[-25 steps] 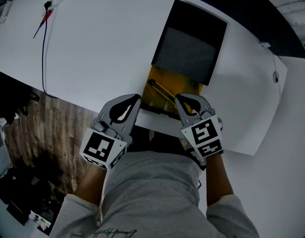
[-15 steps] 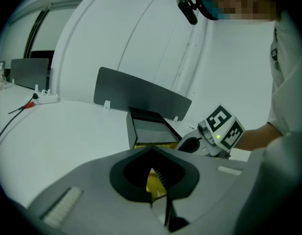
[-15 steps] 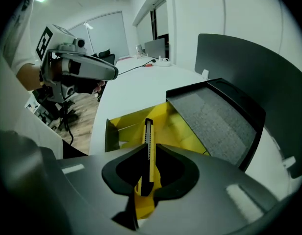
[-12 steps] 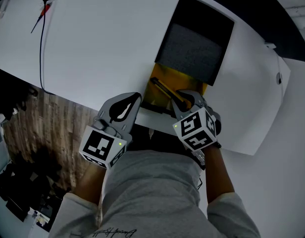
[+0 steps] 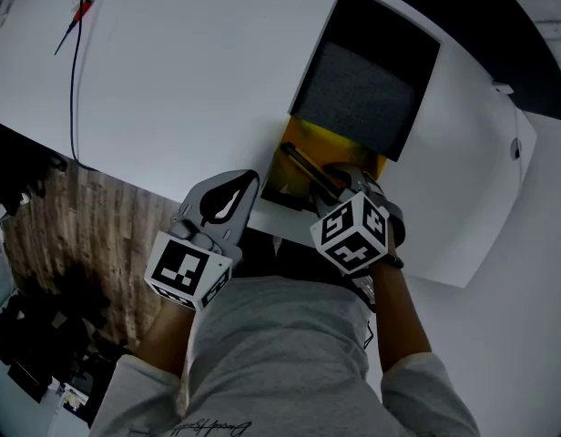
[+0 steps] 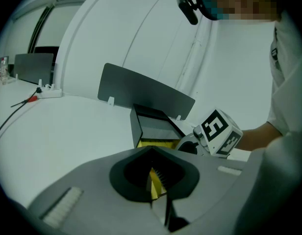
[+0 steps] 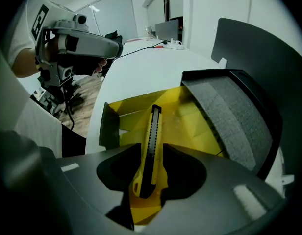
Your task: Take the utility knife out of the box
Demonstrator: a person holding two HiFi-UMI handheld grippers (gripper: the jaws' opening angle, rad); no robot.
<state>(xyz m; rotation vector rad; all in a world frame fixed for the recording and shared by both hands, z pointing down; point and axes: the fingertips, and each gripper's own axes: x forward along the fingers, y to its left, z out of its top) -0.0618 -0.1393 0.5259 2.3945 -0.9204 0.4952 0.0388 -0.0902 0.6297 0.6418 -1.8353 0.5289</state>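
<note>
Right tongs (image 7: 150, 165) just dipped into the yellow box (image 7: 190, 121) and clamp the utility knife (image 7: 152, 131), so lift's next; left tongs (image 6: 159, 199) closed, idle.

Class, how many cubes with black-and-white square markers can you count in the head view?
2. One marker cube rides on the left gripper by the table's near edge; the other on the right gripper at the open yellow box. None seems hidden.

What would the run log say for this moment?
right tool: shut on utility knife | utility knife: lying in open yellow box | left tool: shut, empty, left of box
</note>
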